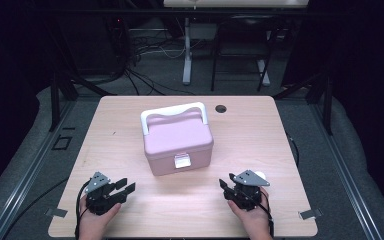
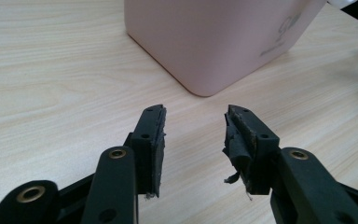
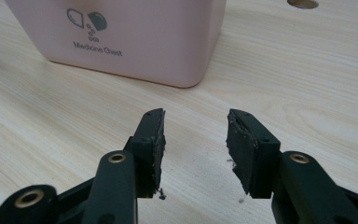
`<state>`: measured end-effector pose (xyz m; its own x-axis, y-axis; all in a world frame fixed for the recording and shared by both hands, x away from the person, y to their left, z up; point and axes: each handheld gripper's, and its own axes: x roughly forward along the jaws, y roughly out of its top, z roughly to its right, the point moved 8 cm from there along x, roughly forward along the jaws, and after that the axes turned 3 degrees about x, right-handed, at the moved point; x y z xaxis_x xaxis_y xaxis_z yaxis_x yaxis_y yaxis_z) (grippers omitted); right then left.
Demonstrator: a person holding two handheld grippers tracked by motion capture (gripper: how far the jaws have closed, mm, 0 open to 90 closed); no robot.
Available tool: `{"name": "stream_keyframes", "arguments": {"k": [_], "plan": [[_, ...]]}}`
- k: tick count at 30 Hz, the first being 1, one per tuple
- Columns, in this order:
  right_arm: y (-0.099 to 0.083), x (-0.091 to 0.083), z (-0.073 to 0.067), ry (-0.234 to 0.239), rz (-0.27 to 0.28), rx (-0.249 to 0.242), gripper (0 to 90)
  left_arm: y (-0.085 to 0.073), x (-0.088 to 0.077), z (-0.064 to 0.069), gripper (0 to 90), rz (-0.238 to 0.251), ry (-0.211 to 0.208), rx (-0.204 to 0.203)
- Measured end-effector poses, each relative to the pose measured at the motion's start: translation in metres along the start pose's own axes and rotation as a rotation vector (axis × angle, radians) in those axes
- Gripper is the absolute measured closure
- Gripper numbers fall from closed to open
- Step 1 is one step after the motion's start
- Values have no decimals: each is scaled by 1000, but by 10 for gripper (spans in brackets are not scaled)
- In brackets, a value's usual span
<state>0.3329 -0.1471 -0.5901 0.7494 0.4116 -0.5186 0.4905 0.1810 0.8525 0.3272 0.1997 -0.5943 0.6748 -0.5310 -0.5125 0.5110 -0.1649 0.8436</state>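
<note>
Wood-grain surface (image 1: 260, 145) carries one pink box (image 1: 178, 145) near its centre, lid down, white handle (image 1: 172, 113) folded toward the far side and a white latch (image 1: 182, 160) on the near face. The box sits between and beyond both tools, well apart from each.

Left gripper (image 1: 123, 187) rests at the near left, jaws standing wide with nothing between them; its own view shows a rounded corner of the box (image 2: 205, 79) ahead. Right gripper (image 1: 224, 187) rests at the near right, jaws likewise wide and empty, facing the printed side of the box (image 3: 98, 46).

Judged step: approach the box. Bring one tool squarely to the latch, and steady the body with the other so the box does not slide.

A round hole (image 1: 221, 108) lies far right of the box. Nothing stands in either path.
</note>
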Motion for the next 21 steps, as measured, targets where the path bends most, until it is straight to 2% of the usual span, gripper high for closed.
{"name": "stream_keyframes", "arguments": {"k": [7,9,11,14,15,16,21], "plan": [[17,-2,4,-7,14,26,621,12,6,1,618,2,13,25],[21,2,7,-14,15,28,617,18,8,2,653,15,-10,15],[26,7,10,-17,25,42,618,20,12,2,672,12,-12,17],[30,12,12,-19,25,56,637,24,16,0,689,4,-2,10],[32,15,14,-23,25,65,654,26,18,-1,690,23,7,4],[34,19,17,-25,27,71,670,29,22,-3,692,19,27,3],[39,29,20,-22,24,84,702,36,30,-3,772,21,17,-2]]}}
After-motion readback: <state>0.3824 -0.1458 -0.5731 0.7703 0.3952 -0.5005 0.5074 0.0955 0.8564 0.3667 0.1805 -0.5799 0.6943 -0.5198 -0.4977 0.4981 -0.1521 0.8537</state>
